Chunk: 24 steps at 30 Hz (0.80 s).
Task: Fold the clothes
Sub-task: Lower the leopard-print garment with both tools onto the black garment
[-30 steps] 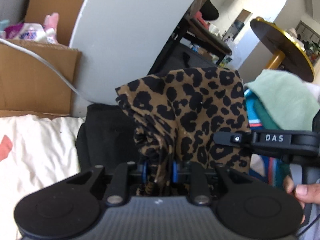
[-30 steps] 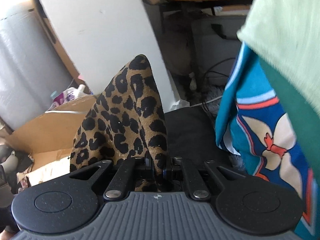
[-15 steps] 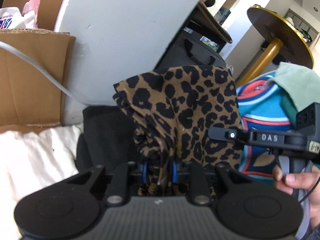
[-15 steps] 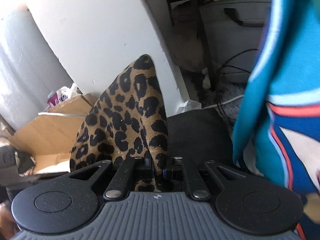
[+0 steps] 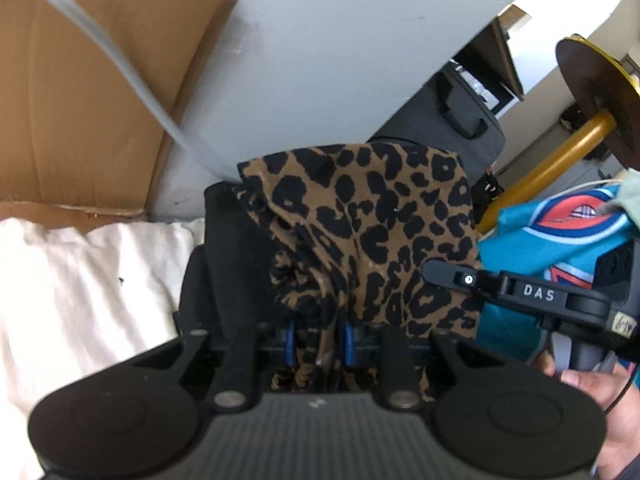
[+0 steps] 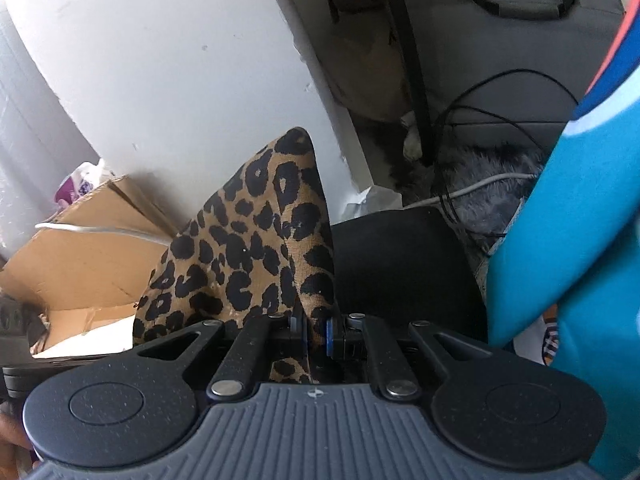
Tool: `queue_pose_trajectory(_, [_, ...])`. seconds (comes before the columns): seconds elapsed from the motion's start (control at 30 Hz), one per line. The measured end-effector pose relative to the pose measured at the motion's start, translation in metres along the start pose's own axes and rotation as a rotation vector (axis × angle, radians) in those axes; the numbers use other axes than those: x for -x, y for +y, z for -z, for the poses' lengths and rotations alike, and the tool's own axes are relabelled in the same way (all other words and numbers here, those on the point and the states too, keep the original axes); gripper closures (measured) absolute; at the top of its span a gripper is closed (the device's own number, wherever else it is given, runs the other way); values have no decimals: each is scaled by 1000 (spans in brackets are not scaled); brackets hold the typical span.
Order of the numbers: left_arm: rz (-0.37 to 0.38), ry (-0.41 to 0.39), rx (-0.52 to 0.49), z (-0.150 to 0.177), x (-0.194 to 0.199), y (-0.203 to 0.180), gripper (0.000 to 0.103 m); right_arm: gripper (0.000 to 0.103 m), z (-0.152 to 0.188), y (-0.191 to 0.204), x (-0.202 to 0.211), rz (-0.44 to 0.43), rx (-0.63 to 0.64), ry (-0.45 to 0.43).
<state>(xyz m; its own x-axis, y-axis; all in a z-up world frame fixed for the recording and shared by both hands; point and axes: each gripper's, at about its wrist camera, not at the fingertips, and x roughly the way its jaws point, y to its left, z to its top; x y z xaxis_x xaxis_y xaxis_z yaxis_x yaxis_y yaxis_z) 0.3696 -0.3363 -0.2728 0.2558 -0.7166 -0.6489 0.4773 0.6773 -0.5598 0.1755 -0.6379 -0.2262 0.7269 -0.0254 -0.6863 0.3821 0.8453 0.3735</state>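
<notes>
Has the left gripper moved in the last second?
Yes. The left gripper, shut on the leopard cloth, has dropped: the cardboard and white panel sit higher and larger.

Left gripper [image 5: 318, 338]: black, two round side discs, grey ribbed centre housing, two silver pivot screws, blue-edged fingers [image 5: 289, 340] | Right gripper [image 6: 316, 332]: same build, speckled black discs, small compass mark on the ribbed housing, blue-edged pads; side on, white lettering "DAS", one silver screw | Hand [image 5: 600, 404]: thin black cable alongside.
</notes>
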Motion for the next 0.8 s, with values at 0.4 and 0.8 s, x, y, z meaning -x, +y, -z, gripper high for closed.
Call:
queue_pose_trajectory(0.4, [18, 44, 20, -19, -32, 24, 74, 96, -14, -21, -40, 36, -79, 16])
queue_pose_trajectory(0.8, [-245, -60, -209, -18, 11, -13, 55, 58, -5, 5, -10, 113, 4, -125])
